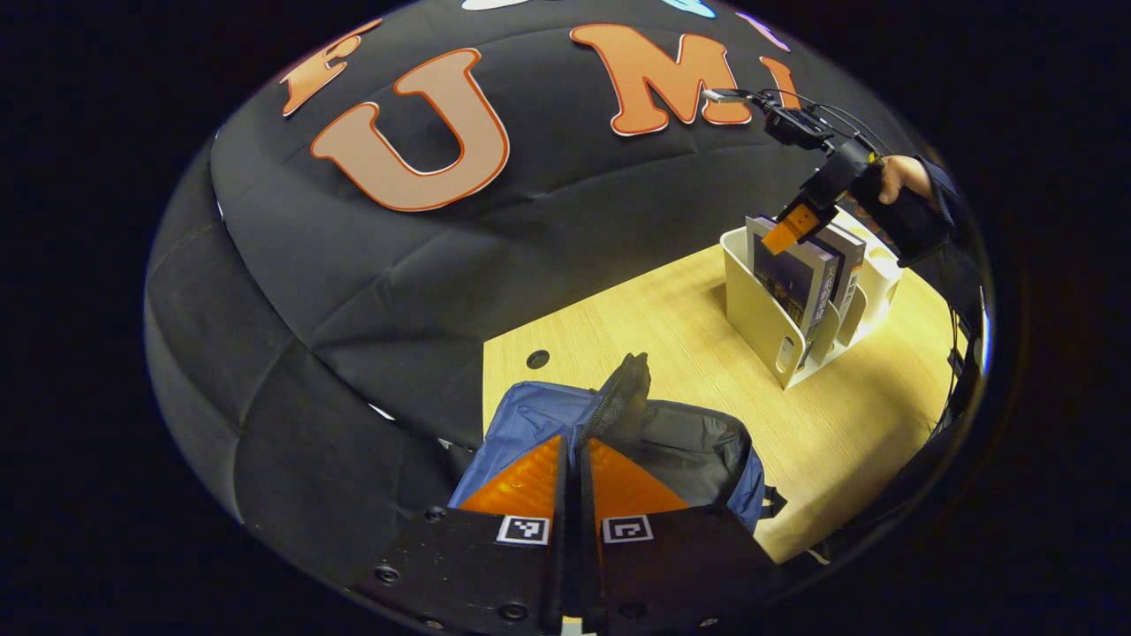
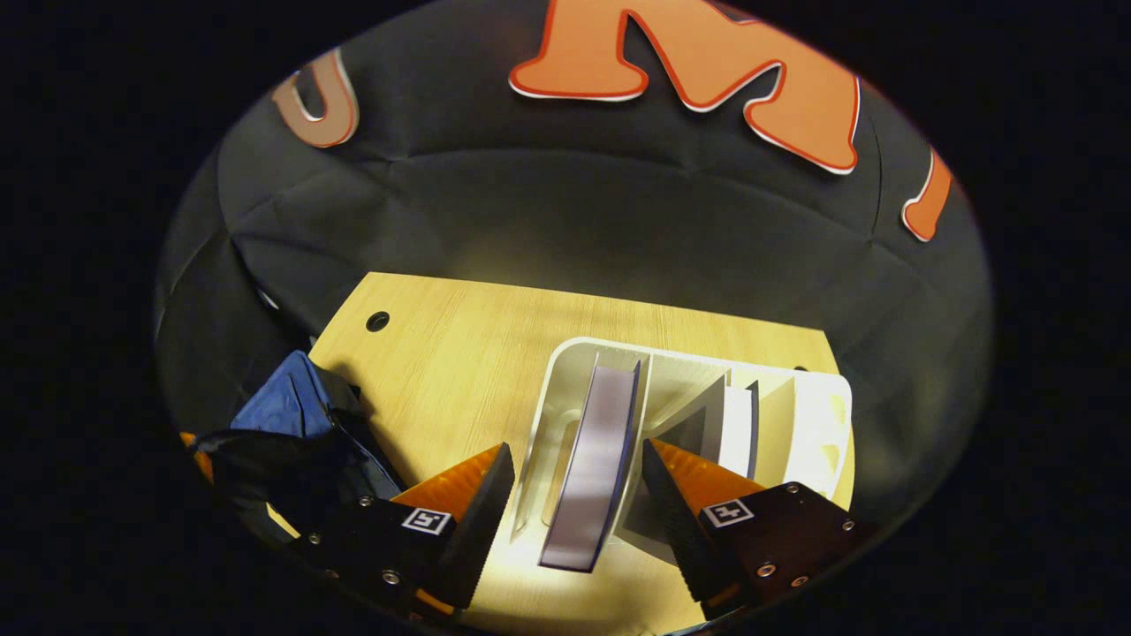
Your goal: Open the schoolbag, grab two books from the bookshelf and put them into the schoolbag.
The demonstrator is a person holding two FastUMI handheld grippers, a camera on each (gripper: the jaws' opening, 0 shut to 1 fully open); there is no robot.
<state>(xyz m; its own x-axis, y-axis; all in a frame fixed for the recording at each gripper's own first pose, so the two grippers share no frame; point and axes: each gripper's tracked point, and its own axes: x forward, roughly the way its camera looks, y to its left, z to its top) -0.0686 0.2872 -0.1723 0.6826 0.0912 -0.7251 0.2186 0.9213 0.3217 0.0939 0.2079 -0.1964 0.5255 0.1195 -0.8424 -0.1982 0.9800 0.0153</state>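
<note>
My left gripper (image 1: pixel 580 446) is shut on the raised zipper edge (image 1: pixel 623 389) of the blue schoolbag (image 1: pixel 530 415), holding its mouth open so the grey lining (image 1: pixel 698 450) shows. The schoolbag (image 2: pixel 287 402) lies at the table's left end. My right gripper (image 2: pixel 576 449) is open, its fingers straddling the top of a book (image 2: pixel 594 459) that stands upright in the white bookshelf (image 2: pixel 565 380). A second book (image 2: pixel 738 415) stands one slot to the right. In the left gripper view the right gripper (image 1: pixel 791 225) hangs over the books (image 1: pixel 800 274) in the bookshelf (image 1: pixel 760 309).
The light wooden table (image 1: pixel 671 327) has a round cable hole (image 1: pixel 537 359) near its back edge. A gloved hand (image 1: pixel 901 199) holds the right gripper. Bare tabletop (image 2: pixel 459 353) lies between schoolbag and bookshelf. The black cloth wall stands close behind.
</note>
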